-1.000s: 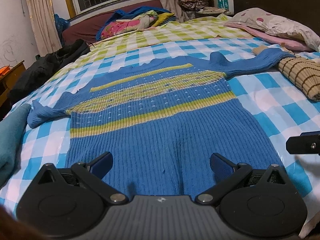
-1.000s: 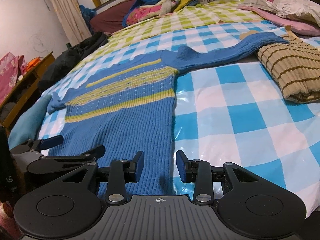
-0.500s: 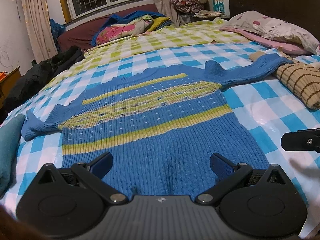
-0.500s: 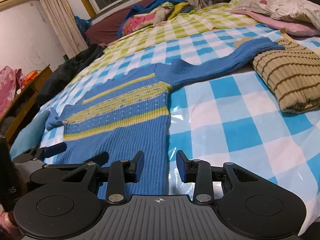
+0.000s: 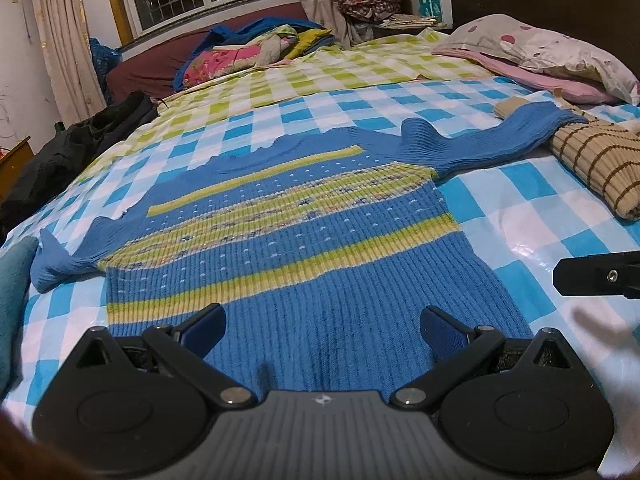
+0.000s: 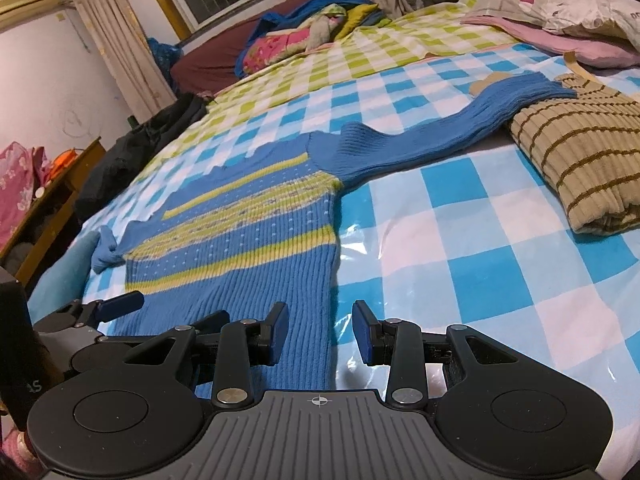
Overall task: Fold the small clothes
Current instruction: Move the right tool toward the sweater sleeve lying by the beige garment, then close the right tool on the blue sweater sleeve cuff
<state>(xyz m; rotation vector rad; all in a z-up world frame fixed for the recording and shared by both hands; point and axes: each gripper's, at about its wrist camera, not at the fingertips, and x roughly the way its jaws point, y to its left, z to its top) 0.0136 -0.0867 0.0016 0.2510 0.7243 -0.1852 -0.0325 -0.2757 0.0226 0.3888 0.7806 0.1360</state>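
Note:
A blue knit sweater [image 5: 300,248] with yellow-green stripes lies flat on the blue-and-white checked sheet [image 5: 520,216]. Its right sleeve [image 6: 440,132] stretches out to a folded beige striped garment [image 6: 580,152]. My left gripper [image 5: 322,328] hovers open over the middle of the sweater's hem, nothing between its fingers. My right gripper [image 6: 320,334] stands open over the hem's right corner, where the sweater [image 6: 248,240] meets the sheet. One right finger [image 5: 596,276] shows in the left wrist view, and the left gripper's fingertip [image 6: 116,304] in the right wrist view.
The folded beige striped garment [image 5: 600,160] lies at the right, with pillows [image 5: 540,48] behind it. A teal cloth [image 5: 12,300] sits at the left bed edge and dark clothes [image 5: 80,140] further back. A green checked sheet [image 5: 340,72] and a clothes pile [image 5: 260,48] lie beyond.
Both grippers have drifted slightly along the hem, so the sweater sits a little lower and to the left in the views. The jaws keep the same width. The sweater lies as before.

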